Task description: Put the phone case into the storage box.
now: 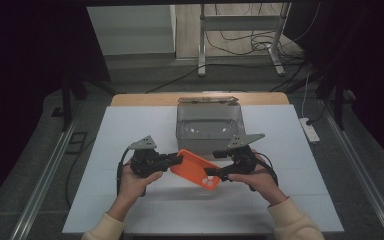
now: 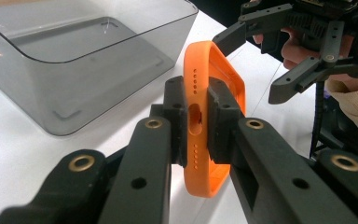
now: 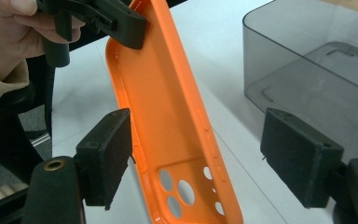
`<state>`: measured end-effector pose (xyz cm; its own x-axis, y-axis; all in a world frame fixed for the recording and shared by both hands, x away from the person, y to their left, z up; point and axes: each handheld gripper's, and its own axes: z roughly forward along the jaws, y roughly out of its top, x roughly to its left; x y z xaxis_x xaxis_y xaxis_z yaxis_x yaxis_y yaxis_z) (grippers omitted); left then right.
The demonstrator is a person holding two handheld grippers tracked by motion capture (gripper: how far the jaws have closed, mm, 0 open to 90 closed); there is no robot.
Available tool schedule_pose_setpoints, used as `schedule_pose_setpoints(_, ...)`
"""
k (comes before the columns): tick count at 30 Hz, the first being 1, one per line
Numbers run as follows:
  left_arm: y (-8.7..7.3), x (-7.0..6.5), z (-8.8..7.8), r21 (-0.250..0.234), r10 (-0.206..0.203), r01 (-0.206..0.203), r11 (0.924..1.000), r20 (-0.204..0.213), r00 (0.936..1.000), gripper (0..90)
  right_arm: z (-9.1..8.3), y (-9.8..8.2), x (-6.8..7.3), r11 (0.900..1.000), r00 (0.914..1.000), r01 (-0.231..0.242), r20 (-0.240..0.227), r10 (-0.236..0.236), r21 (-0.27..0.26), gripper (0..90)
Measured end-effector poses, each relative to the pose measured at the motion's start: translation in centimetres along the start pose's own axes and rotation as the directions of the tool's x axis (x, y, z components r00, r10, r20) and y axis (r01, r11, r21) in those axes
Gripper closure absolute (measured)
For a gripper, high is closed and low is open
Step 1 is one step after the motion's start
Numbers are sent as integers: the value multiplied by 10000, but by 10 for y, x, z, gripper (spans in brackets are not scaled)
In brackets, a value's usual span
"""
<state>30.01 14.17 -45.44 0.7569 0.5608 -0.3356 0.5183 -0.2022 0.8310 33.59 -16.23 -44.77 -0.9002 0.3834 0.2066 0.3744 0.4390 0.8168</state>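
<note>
Holding the orange phone case (image 2: 200, 135) by its charging-port end, my left gripper (image 1: 172, 160) is clamped tight on it, keeping it in the air just in front of the smoky clear plastic bin (image 1: 209, 131). My right gripper (image 3: 205, 158) stands with its jaws spread wide either side of the camera-hole end, the pads not pressing. I judge this a hand-over or a joint carry: next I should close the right jaws on the case's edges. That bin looks empty.
</note>
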Motion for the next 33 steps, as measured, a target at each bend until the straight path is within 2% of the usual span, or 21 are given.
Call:
schedule_pose_setpoints(24, 0, -10, 9, 129, 555, -563, 9983, 530, 9970, 806, 9, -3, 1, 9985, 9976, -297, -617, 325, 462, 422)
schedule_pose_setpoints(29, 0, -11, 10, 132, 626, -635, 9979, 583, 9963, 806, 10, -3, -1, 9970, 9928, -466, -1071, 531, 624, 549)
schedule_pose_setpoints(32, 0, -11, 10, 133, 631, -640, 9979, 593, 9962, 806, 11, -4, -2, 9957, 9922, -514, -1092, 598, 776, 603)
schedule_pose_setpoints(33, -1, -10, 10, 159, 642, -652, 9977, 592, 9962, 806, 12, -4, -4, 9948, 9911, -546, -1162, 644, 861, 666)
